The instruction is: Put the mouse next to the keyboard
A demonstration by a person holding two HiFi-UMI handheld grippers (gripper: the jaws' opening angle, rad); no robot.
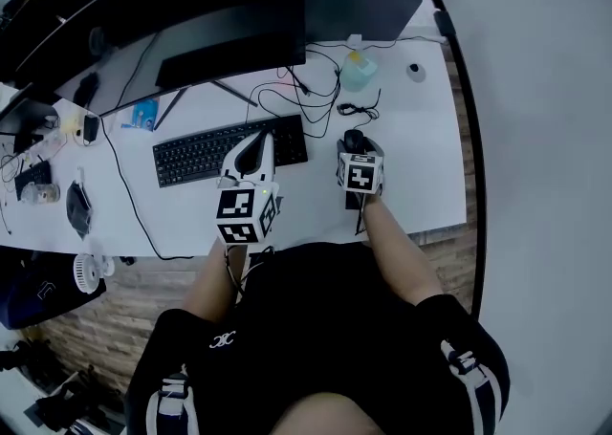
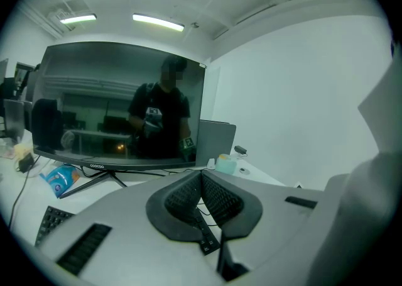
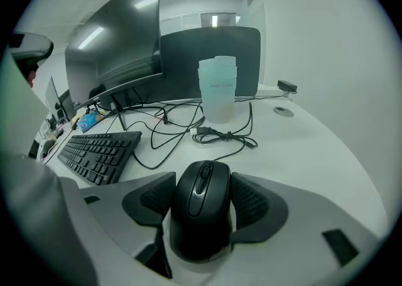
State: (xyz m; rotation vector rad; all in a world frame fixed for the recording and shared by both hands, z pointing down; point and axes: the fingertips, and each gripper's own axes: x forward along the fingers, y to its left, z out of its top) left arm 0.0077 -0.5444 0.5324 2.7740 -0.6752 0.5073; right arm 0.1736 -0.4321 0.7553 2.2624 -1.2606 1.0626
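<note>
Pinching the black mouse (image 3: 201,209) by its sides, R gripper (image 3: 202,198) has it near the keyboard (image 1: 206,154), right of it, low at the desk (image 1: 411,184). L gripper (image 2: 202,198) hangs empty, tongs pressed together; prob. not needed.

A person wore a black short-sleeved top (image 1: 325,328) with a small white emblem (image 1: 222,338) and white trim (image 1: 466,363) on dark clothing. The left gripper (image 1: 259,141) and right gripper (image 1: 355,143) had pale grey bodies, black ribbed pads (image 3: 149,198) and black-and-white marker cubes (image 1: 247,214).
</note>
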